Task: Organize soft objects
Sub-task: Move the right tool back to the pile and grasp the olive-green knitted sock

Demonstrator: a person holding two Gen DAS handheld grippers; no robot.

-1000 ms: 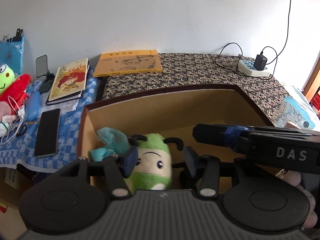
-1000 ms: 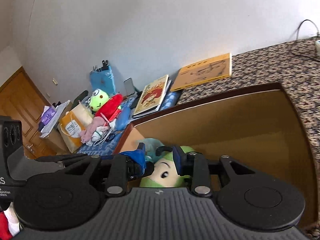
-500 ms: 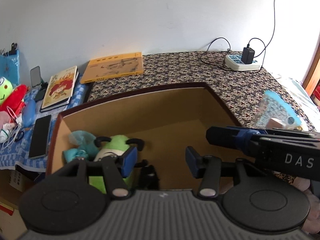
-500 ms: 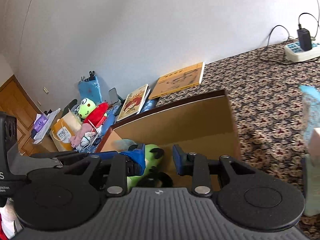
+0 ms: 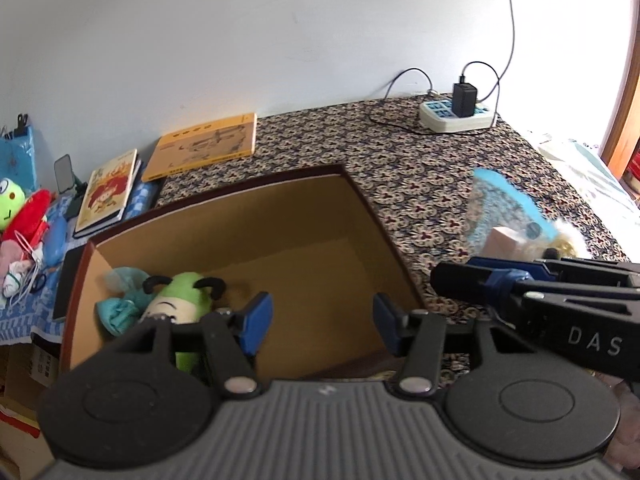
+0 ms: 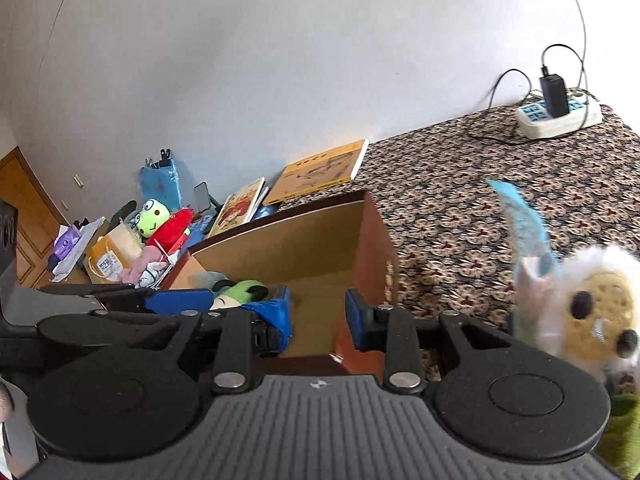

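Note:
An open cardboard box [image 5: 248, 194] stands on the patterned table. In its left corner lie a green plush toy [image 5: 180, 304] and a teal cloth [image 5: 120, 308]. My left gripper [image 5: 322, 322] hangs over the box's right half, open and holding nothing. My right gripper [image 6: 318, 316] is over the box's right wall [image 6: 372, 240], its jaws a little apart with nothing between them. Right of the box a white fluffy plush [image 6: 600, 312] with a yellow face lies beside a blue plastic pouch [image 6: 520, 216]. The green plush [image 6: 236, 294] shows behind the left gripper's fingers [image 6: 176, 300].
Two books [image 5: 204, 146] lie behind the box, and a power strip [image 5: 456, 118] with a charger and cables sits at the back right. On the blue checked cloth to the left are a frog plush [image 6: 152, 218], a red plush [image 6: 170, 228] and a phone [image 5: 68, 280].
Both grippers have moved to the right, off the green plush and towards the box's right wall. The white plush and blue pouch have come into view. The left jaws stand slightly wider.

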